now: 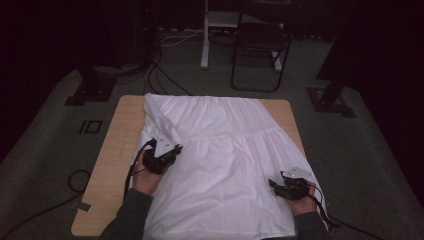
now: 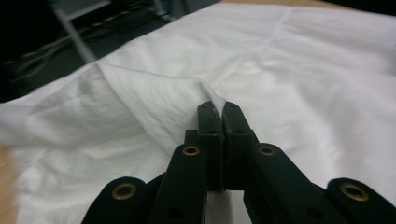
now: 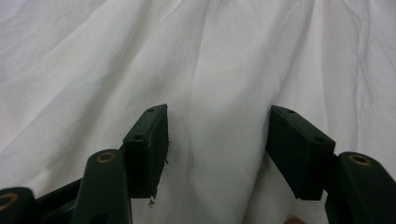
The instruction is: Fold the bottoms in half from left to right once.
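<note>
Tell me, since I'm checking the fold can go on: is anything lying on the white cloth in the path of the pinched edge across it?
Nothing visible does. The left gripper is shut on a lifted edge of the white cloth, and the cloth beyond it lies bare across the table. The right gripper stands open above the cloth near its right edge, off to the side.

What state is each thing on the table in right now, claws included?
White cloth: spread over the table, wrinkled, left edge lifted and folded inward.
Left claw: shut on the white cloth's edge.
Right claw: open, jaws apart above the cloth, nothing gripped.
Table: wooden top bare along the left side, cloth covering most of it.
Folding chair: unfolded, standing on the floor beyond the table.
</note>
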Motion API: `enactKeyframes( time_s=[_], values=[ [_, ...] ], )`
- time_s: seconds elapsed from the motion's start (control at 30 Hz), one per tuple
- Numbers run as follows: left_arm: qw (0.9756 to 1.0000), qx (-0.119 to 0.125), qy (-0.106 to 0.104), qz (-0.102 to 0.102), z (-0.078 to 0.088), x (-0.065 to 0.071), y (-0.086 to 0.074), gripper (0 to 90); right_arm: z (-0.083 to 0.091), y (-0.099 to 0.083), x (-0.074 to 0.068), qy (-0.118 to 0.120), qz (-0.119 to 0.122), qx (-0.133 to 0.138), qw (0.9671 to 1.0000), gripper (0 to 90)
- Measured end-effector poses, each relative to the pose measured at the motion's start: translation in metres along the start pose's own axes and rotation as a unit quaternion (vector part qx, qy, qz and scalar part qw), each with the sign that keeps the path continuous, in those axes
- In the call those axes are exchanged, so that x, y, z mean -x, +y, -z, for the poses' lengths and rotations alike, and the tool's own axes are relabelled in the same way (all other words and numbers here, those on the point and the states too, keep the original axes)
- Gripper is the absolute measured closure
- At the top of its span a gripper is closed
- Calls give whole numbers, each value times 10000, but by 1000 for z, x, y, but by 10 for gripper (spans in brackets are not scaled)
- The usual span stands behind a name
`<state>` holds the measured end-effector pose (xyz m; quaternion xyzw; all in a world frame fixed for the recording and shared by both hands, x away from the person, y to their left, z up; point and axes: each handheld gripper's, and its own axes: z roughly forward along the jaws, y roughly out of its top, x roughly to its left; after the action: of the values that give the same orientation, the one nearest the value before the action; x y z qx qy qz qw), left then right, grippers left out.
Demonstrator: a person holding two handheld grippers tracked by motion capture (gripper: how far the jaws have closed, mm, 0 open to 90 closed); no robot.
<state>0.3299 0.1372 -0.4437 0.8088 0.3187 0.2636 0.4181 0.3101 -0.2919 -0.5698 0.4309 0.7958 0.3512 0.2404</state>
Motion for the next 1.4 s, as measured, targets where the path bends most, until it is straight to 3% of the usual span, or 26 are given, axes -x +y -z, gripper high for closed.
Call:
enactKeyframes(
  time_s=[0.13,0.23,0.27,0.3,0.37,0.47,0.5,0.57,0.63,0.7,0.73,0.77,0.83,0.93,1.03,1.2,1.23,1.4],
  values=[
    [9991,93,-421,-38,-18,21,17,886,-1,0,0,9,-21,13,10000,388],
    [9966,131,-806,-79,-31,43,27,886,-1,1,0,-13,-3,9,10000,388],
    [9966,131,-806,-79,-31,43,27,885,-1,1,0,-13,-3,9,10000,388],
    [9947,88,-1011,-155,-40,55,29,885,-1,2,-1,-39,23,-7,10000,400],
    [9927,-101,-1189,-194,-55,68,28,882,0,3,-2,-79,49,7,10000,411],
    [9900,-344,-1365,-90,-69,71,18,770,6,11,-7,-121,115,144,9998,418],
    [9904,-357,-1331,-72,-69,70,17,675,10,15,-10,-125,160,215,9996,418],
    [9918,-294,-1246,-24,-60,65,14,599,15,24,-17,-80,272,331,9990,418],
    [9938,-196,-1091,-24,-44,55,12,563,19,32,-26,-8,383,401,9985,420],
    [9967,-162,-794,-46,-27,44,8,554,21,41,-35,67,478,440,9979,435],
    [9967,-162,-794,-46,-27,44,8,548,21,41,-35,67,478,440,9979,435],
    [9985,-227,-490,-31,-12,31,0,547,21,50,-44,129,548,477,9973,477],
    [9994,-274,-202,45,0,18,-11,542,20,60,-52,325,557,507,9966,541],
    [9987,-421,167,224,12,1,-31,542,14,73,-64,592,618,549,9948,609],
    [9974,-531,332,370,17,-8,-47,538,4,90,-79,899,706,592,9917,620],
    [9954,-689,451,488,18,-12,-66,516,-10,110,-100,1244,815,607,9870,551],
    [9944,-741,483,581,20,-15,-74,509,-18,120,-111,1387,927,624,9840,498],
    [9908,-838,599,872,25,-22,-92,497,-35,133,-133,1633,1106,474,9792,403]
  ],
)
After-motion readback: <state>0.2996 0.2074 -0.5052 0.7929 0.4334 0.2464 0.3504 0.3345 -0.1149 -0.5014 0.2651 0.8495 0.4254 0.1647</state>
